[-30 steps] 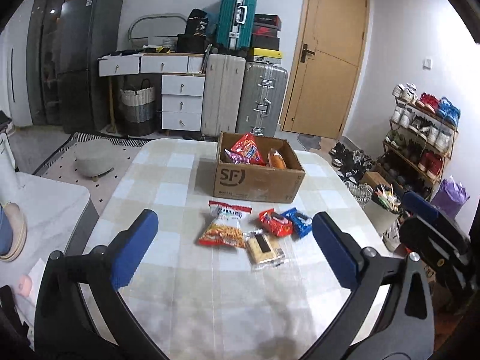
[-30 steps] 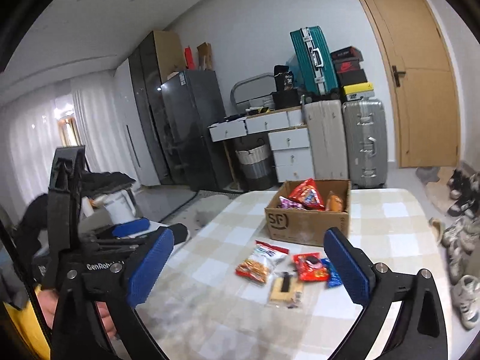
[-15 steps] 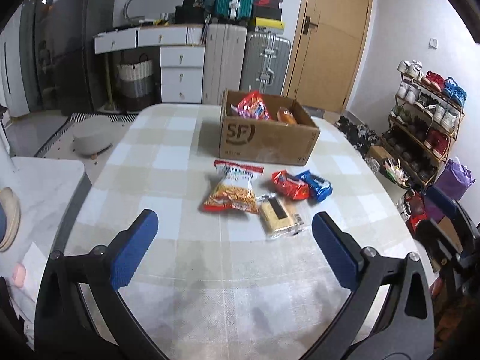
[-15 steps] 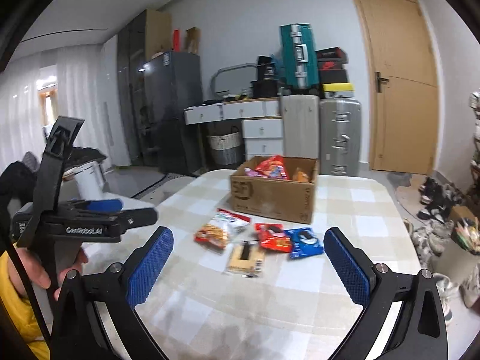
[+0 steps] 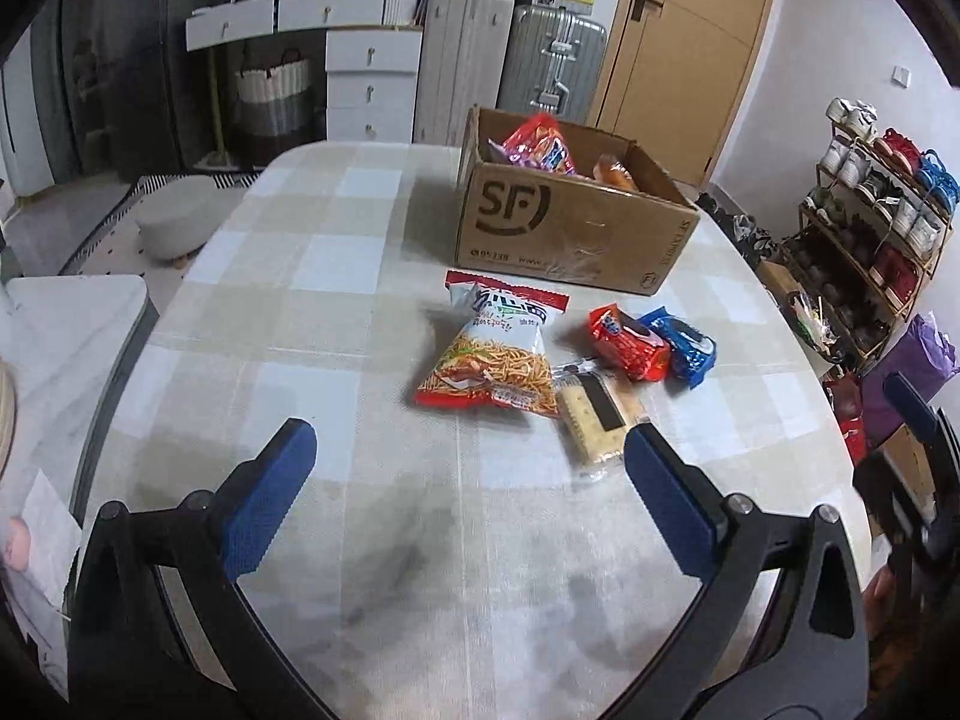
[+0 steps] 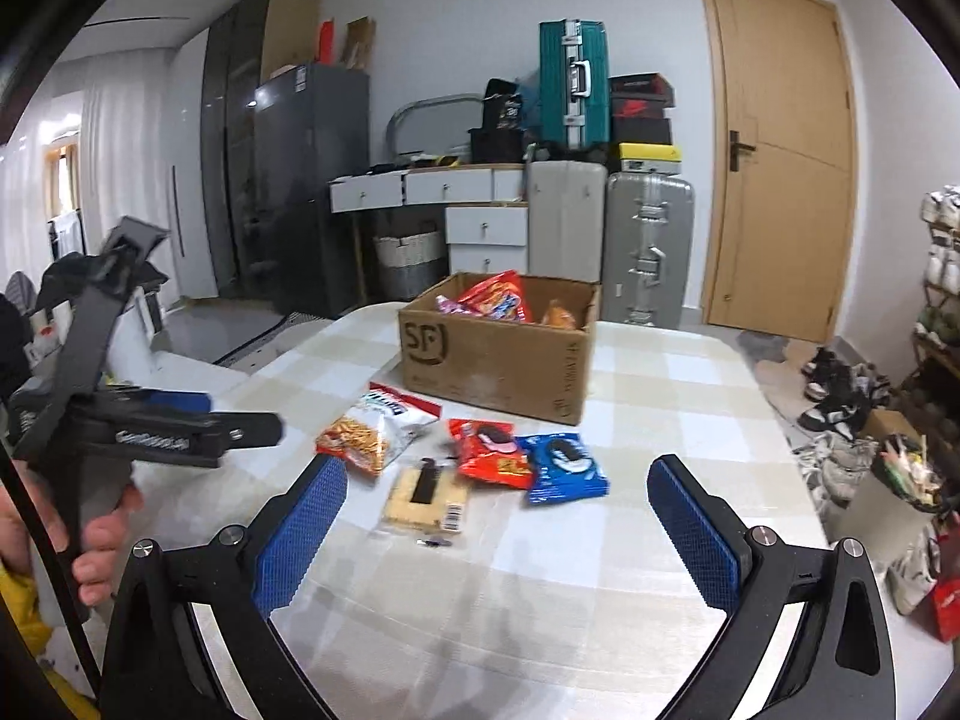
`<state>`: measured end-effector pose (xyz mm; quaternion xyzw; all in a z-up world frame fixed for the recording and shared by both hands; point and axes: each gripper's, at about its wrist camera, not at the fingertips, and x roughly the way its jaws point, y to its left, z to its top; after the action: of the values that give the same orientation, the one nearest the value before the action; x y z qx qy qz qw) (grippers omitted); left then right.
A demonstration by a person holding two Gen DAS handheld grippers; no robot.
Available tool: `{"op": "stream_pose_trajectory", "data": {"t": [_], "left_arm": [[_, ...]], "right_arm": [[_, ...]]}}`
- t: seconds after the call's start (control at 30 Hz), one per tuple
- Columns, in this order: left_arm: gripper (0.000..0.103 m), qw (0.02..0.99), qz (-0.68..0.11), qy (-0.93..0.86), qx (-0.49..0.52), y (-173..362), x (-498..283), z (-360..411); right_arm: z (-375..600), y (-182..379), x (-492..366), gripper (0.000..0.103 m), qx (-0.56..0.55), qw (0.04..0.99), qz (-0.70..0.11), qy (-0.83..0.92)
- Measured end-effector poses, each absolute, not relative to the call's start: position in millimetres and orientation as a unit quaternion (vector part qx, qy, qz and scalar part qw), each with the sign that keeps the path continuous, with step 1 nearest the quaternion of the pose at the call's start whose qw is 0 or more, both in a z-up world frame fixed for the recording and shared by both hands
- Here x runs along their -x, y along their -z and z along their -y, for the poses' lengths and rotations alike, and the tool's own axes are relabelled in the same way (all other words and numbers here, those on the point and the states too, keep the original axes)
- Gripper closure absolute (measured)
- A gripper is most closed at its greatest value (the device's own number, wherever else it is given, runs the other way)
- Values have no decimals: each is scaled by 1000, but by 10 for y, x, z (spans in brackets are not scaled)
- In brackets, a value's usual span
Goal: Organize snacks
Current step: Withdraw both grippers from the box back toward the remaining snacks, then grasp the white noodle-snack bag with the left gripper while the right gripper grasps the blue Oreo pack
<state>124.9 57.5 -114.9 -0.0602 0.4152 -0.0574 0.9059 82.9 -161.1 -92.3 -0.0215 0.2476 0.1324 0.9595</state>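
A brown SF cardboard box (image 5: 570,228) (image 6: 498,360) stands on the checked table with several snack bags inside. In front of it lie a bag of orange snack sticks (image 5: 492,354) (image 6: 372,426), a red cookie packet (image 5: 630,342) (image 6: 492,450), a blue cookie packet (image 5: 684,348) (image 6: 561,465) and a clear cracker pack (image 5: 597,414) (image 6: 426,498). My left gripper (image 5: 468,480) is open and empty, hovering short of the sticks bag. My right gripper (image 6: 498,522) is open and empty, just short of the cracker and cookie packets. The left gripper also shows in the right wrist view (image 6: 150,426).
The table (image 5: 336,312) has a rounded edge. A shoe rack (image 5: 870,204) stands at the right. Suitcases (image 6: 648,246), white drawers (image 6: 480,222) and a door (image 6: 780,150) are behind the table. A white bench (image 5: 60,324) is at the left.
Both grippers have moved forward and tilted down toward the snacks, which now look larger and closer. Both stay open. The snacks and box have not moved.
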Motion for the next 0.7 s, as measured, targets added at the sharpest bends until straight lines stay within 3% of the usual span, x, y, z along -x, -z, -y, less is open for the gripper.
{"op": "stream_pose_trajectory", "data": {"t": [0.4,0.7], "left_arm": [[1,887,-453,62,59,1282,-2062,-418],[1,873,-484,55,34,1383,-2558,-255]], "right_arm": [[1573,920,-1281,1,29,956,-261,-132],[1712,312,-1787,1,-4,968,-215,-130]]}}
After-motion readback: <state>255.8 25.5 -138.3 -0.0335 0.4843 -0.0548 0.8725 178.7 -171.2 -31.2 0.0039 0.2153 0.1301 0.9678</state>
